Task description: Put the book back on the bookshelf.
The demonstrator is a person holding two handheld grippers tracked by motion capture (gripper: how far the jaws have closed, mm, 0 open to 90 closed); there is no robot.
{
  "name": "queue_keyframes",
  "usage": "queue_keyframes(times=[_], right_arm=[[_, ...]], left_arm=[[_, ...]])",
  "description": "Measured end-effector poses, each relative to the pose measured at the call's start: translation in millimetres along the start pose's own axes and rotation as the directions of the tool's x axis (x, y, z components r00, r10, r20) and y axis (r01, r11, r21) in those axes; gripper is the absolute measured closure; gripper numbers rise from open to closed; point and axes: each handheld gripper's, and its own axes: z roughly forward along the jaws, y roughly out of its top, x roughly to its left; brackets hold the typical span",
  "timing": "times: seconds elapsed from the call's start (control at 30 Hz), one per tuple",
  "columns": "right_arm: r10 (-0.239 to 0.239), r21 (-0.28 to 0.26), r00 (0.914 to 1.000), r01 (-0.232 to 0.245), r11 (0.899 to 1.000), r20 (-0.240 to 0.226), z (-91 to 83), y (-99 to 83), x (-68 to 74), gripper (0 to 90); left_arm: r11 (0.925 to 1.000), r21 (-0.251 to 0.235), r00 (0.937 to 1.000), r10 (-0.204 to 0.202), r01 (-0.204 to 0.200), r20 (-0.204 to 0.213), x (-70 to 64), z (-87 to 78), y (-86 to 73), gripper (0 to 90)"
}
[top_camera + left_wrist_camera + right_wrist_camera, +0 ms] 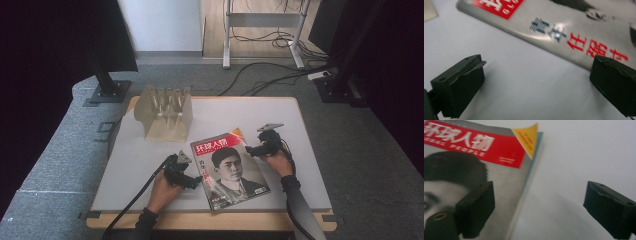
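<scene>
So far nothing is picked up. The magazine point(230, 169) lies flat on the table point(280, 120), near the front. The left gripper point(196, 182) and right gripper point(251, 150) sit wide open at its edges, holding nothing.

- grey carpet floor point(60, 150) all around the white-topped table point(280, 112)
- black stand base point(107, 92) back left
- white metal frame point(262, 20) behind, loose cables point(260, 75) trailing across the floor

Lab or studio: black curtains point(45, 40), grey carpet point(60, 150), floor cables point(265, 80), stand bases point(107, 92).
</scene>
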Motion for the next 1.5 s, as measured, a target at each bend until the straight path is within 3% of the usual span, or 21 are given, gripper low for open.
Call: queue_keyframes(times=[0.07, 0.2, 0.43, 0.67, 0.73, 0.83, 0.97, 1.03, 1.07, 1.1, 1.3, 1.4, 1.43, 1.47, 1.5], right_arm=[[-0.008, 0.007, 0.9991, 0.008, 1.0, -0.042, 4.9, 5.1, 9.1, 13.0], [-0.013, 0.028, 0.998, 0.015, 1.0, -0.061, 14.9, 8.8, 16.3, 14.4], [0.038, 0.039, 0.996, -0.035, 0.999, -0.081, 30.2, 8.5, 12.7, 15.4], [0.061, -0.008, 0.9923, -0.062, 0.998, -0.108, 35.4, 10.7, 11.5, 23.7], [0.083, -0.014, 0.9884, -0.086, 0.996, -0.127, 35.3, 10.9, 11.7, 31.4], [0.121, -0.015, 0.9842, -0.124, 0.992, -0.129, 33.6, 10.2, 11.7, 35.7], [0.139, -0.001, 0.9816, -0.14, 0.99, -0.131, 30.7, 9.6, 11.9, 37.9], [0.162, 0.012, 0.9735, -0.162, 0.987, -0.162, 25.5, 6.4, 11.4, 42.5], [0.162, 0.012, 0.9735, -0.162, 0.987, -0.162, 25.5, 6.4, 11.4, 42.5], [0.172, 0.018, 0.9658, -0.172, 0.985, -0.194, 24.1, 4.7, 11.2, 42.8], [0.143, 0.025, 0.9734, -0.141, 0.99, -0.179, 15.7, 5.7, 17.0, 47.6], [0.106, 0.011, 0.9799, -0.105, 0.994, -0.169, 9.1, 13.3, 19.6, 60.4], [0.106, 0.011, 0.9799, -0.105, 0.994, -0.169, 9.1, 13.3, 19.6, 60.4], [0.074, 0.015, 0.9867, -0.073, 0.997, -0.145, 10.2, 16.8, 21.7, 67.7], [0.074, 0.015, 0.9867, -0.073, 0.997, -0.145, 10.2, 16.8, 21.7, 67.7]], left_arm=[[0.9998, 0.013, 0.9999, -0.016, 0.016, 0.004, 1.5, 3.1, 2.7, 0.0], [0.9998, 0.013, 0.9999, -0.013, 0.013, 0.008, 1.7, 3.6, 3.4, 0.0], [0.9998, 0.014, 0.9998, -0.016, 0.015, 0.01, 2.0, 3.9, 3.5, 0.0], [0.9998, 0.013, 0.9998, -0.018, 0.018, 0.009, 1.8, 4.2, 3.5, 0.0], [0.9998, 0.013, 0.9998, -0.018, 0.018, 0.009, 1.8, 4.3, 3.5, 0.0], [0.9997, 0.013, 0.9998, -0.019, 0.019, 0.009, 1.8, 4.3, 3.6, 0.0], [0.9997, 0.013, 0.9998, -0.019, 0.019, 0.009, 1.8, 4.3, 3.6, 0.0], [0.9997, 0.013, 0.9998, -0.019, 0.019, 0.01, 1.8, 4.4, 3.6, 0.0], [0.9997, 0.013, 0.9998, -0.019, 0.019, 0.01, 1.8, 4.4, 3.6, 0.0], [0.9997, 0.013, 0.9998, -0.019, 0.019, 0.009, 1.8, 4.4, 3.6, 0.0], [0.9997, 0.013, 0.9998, -0.02, 0.02, 0.008, 1.7, 4.4, 3.7, 0.0], [0.9997, 0.013, 0.9998, -0.02, 0.02, 0.009, 1.8, 4.5, 3.7, 0.0], [0.9997, 0.013, 0.9998, -0.02, 0.02, 0.009, 1.8, 4.5, 3.7, 0.0], [0.9997, 0.013, 0.9998, -0.02, 0.02, 0.009, 1.8, 4.5, 3.7, 0.0], [0.9997, 0.012, 0.9998, -0.02, 0.02, 0.009, 1.7, 4.5, 3.6, 0.0]])
